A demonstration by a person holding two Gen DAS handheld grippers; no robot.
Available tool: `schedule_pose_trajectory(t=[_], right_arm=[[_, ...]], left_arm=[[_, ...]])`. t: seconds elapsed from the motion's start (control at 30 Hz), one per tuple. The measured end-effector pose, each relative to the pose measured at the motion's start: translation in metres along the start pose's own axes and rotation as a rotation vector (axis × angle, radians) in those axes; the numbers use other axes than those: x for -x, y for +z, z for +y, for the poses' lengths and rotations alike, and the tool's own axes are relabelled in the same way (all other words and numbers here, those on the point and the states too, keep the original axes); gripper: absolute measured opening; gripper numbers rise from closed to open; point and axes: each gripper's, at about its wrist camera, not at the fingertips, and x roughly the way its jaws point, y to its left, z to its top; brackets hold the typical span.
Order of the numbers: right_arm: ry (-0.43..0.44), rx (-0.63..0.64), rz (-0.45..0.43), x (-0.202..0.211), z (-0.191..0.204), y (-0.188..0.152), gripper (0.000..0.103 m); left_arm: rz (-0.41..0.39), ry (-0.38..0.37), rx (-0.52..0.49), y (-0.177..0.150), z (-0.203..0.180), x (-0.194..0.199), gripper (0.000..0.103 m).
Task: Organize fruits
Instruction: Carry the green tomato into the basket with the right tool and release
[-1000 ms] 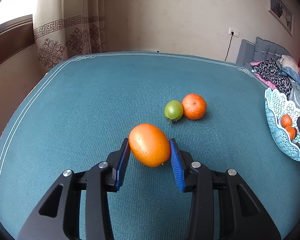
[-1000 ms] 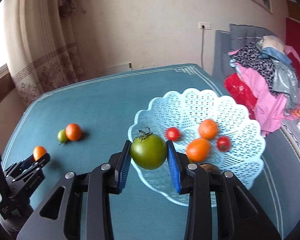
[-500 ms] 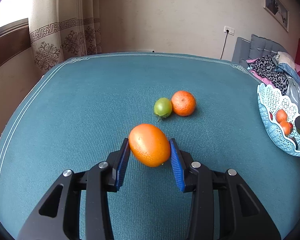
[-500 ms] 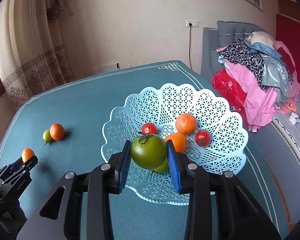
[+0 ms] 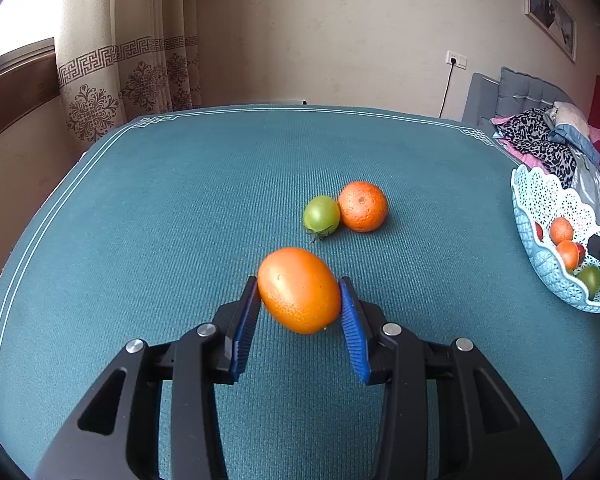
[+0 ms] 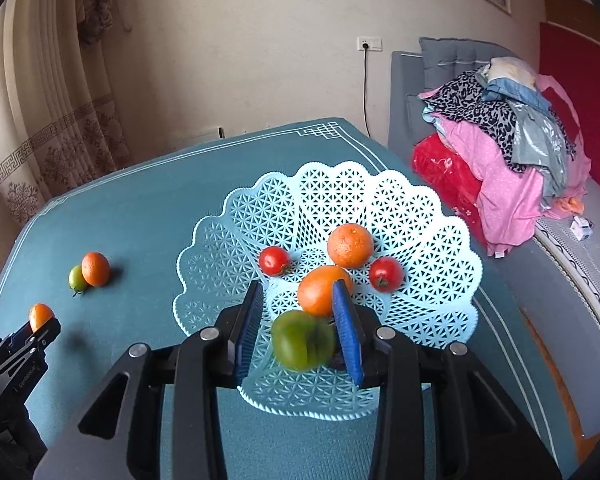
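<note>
My left gripper is shut on an orange fruit and holds it above the teal table. A small green tomato and an orange lie touching just beyond it. My right gripper is open above the light blue lattice basket. A large green tomato, blurred, is below and between its fingers, free of the pads. The basket holds two red tomatoes and two oranges. The basket also shows at the right edge of the left wrist view.
The teal table cloth has a white border. A grey sofa with piled clothes stands right of the table. Curtains and a wall lie behind. The left gripper shows at the lower left of the right wrist view.
My right gripper moved over the basket and opened; the green tomato left its pads and is dropping into the basket. My left gripper kept its hold on the orange fruit.
</note>
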Motion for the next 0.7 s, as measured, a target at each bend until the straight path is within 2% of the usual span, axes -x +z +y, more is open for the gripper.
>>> schedule_pose_trajectory(t=[0.1, 0.33, 0.7], right_arm=[[0.002, 0.004, -0.002, 0.0, -0.003, -0.001, 0.041], [-0.008, 0.02, -0.025, 0.007, -0.009, -0.003, 0.041], [-0.036, 0.029, -0.029, 0.007, -0.03, -0.007, 0.041]], left_arm=[[0.011, 0.001, 0.002, 0.001, -0.002, -0.001, 0.041], [0.012, 0.001, -0.028, 0.007, -0.017, 0.003, 0.041], [0.012, -0.086, -0.09, 0.024, -0.08, 0.013, 0.041]])
